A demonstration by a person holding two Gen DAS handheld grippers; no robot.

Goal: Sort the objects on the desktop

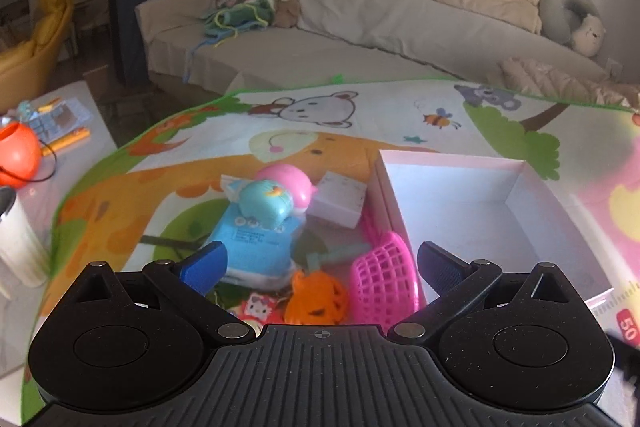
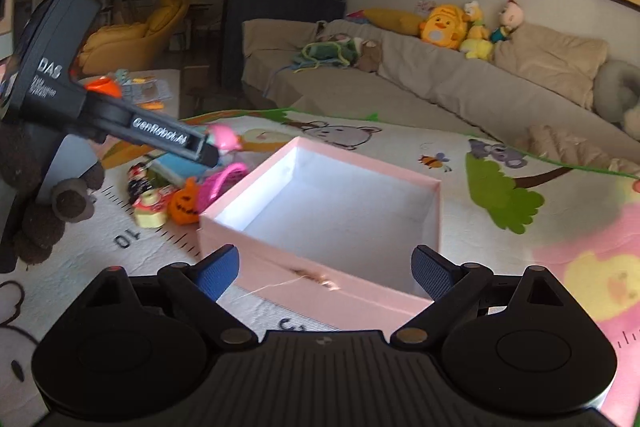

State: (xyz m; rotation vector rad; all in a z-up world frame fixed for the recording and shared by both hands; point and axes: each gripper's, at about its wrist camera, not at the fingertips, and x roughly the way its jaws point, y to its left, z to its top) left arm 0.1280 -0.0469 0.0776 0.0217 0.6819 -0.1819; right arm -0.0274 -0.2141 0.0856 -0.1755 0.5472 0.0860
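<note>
While both claws, left gripper (image 1: 322, 261) and right gripper (image 2: 325, 265), gape wide and hold nothing, the light, stiff pink mesh basket (image 1: 384, 277) is best pinched by 1 rim.

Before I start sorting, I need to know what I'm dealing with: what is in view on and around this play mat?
Pink cardboard box: one, white inside, empty, centre of mat.
Pink plastic mesh basket: one, left of the box.
Orange plastic pumpkin: one, beside the basket.
Blue packet: one, in the toy pile.
Teal round toy: one, on the packet.
Pink round toy: one, behind it.
Small white box: one, by the box corner.
Cartoon play mat: one, multicoloured.
Beige sofa: one, behind.
Left claw: open, over the pile.
Right claw: open, over the box.
</note>
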